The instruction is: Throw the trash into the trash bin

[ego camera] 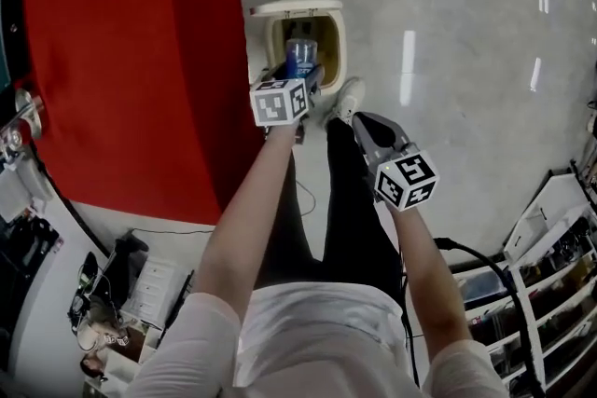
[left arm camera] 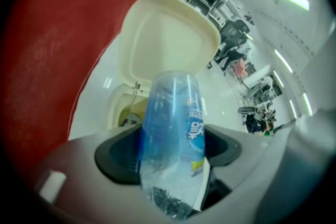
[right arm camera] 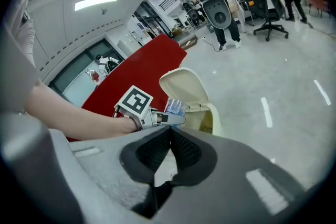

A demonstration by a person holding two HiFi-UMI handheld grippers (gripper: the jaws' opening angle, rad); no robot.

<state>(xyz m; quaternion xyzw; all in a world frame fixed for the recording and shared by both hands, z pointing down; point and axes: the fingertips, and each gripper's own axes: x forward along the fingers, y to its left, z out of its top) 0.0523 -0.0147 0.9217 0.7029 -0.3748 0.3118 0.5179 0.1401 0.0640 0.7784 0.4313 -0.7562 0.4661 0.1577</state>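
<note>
Red surface [ego camera: 131, 61], far left of the head view, broad and flat, its edge just beside the bin. Trash bin [ego camera: 336, 33], cream, standing on grey floor [ego camera: 466, 42]; hinged lid [left arm camera: 168, 34] raised and tilted back, mouth open; yellowish lining inside, something dark low at one side, not identifiable. Left gripper [ego camera: 303, 72], held out at arm's length, marker cube uppermost, jaws clamped on the bottle [left arm camera: 173, 139]. Bottle of clear, blue-tinted plastic with a blue-and-white label and a yellow patch; speckled, frosted look at the end nearest the camera; pinched across its body between the two dark pads, far end pointing toward the open bin; over the opening in the head view, not inside. White shoe [ego camera: 348, 98], just beside the bin's front edge; contact with the bin not determinable. Right gripper [ego camera: 364, 124], to the right of the left one and nearer the body, short of the bin; jaws pressed together at the tips, nothing between. Shelving [ego camera: 550, 275], white, lower right, stocked with dark items too small to name. People and black office chairs, far background of both gripper views.
</note>
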